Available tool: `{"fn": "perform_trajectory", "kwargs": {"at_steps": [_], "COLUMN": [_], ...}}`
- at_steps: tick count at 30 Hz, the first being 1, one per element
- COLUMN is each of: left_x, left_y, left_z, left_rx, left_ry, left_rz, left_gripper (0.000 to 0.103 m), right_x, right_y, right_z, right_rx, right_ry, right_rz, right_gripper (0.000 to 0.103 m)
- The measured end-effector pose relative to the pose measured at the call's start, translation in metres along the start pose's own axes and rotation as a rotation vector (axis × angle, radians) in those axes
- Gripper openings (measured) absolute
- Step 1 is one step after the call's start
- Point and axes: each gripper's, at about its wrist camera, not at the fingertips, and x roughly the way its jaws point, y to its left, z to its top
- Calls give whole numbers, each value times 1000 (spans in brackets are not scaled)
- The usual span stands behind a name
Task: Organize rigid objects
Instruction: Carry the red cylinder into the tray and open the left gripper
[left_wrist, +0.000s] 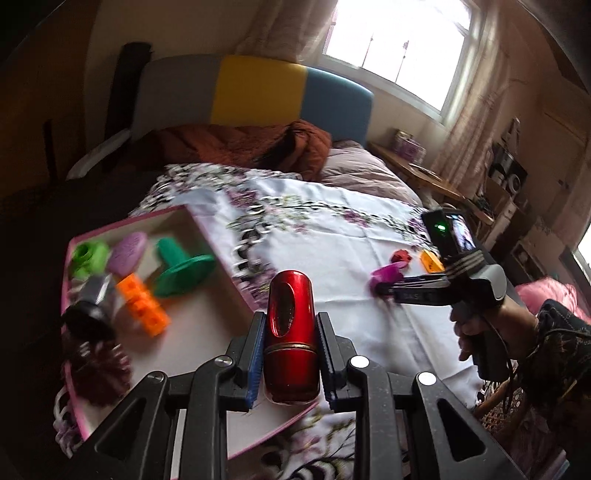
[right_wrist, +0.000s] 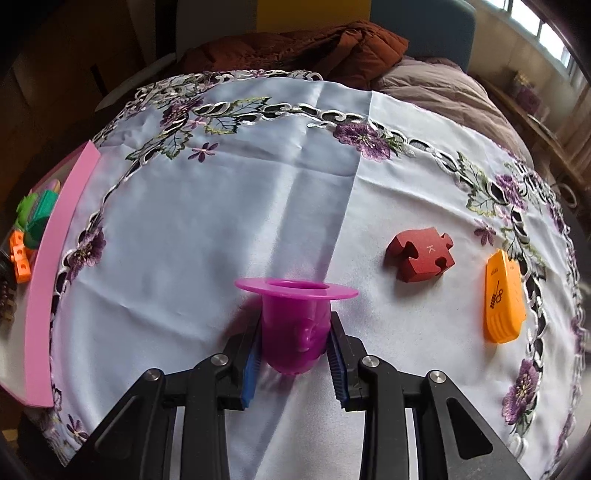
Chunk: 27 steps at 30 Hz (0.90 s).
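Both grippers are closed on held items.
The left gripper is angled downward; the right gripper is pitched steeply down, gripped by a hand.

Daylight glares white through the window; corners away from it fall dark, edges bow, and the tray below it smears.
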Motion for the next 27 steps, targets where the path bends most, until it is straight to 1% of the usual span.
{"fn": "perform_trajectory", "kwargs": {"at_steps": [6,9,11,14,16,18,19,20,22,27], "left_x": [-26,-29,-27,-22,-14,-7,-5,-4,-3,-7], "left_y": [55,76,83,86,87,88,90,91,92,93], "left_z": [-17,-29,-34,-39,-39,-43,-45,-46,-48,-47], "left_rx": [-99,-142,-150,-135,-129,-119,-118,-115,-116,-118], "left_ry": [1,16,29,43,63,82,87,88,100,93], "left_rz": [25,45,51,66,56,103,108,101,121,134], "left_gripper": [25,25,25,25,26,26,26,26,28,28], "right_x": [0,0,-1,-1,-1,-1,-1,-1,-1,-1], "right_y": [0,1,1,1,1,1,1,1,2,2], "right_z": [0,0,-1,-1,0,0,0,0,0,0], "right_rx": [-1,-1,-5,-7,-7,-7,-7,-8,-9,-9], "right_ry": [1,2,1,1,1,1,1,1,1,2], "right_rz": [-1,-3,-6,-6,-7,-7,-7,-8,-9,-9], "right_gripper": [32,32,32,32,32,32,32,32,32,32]}}
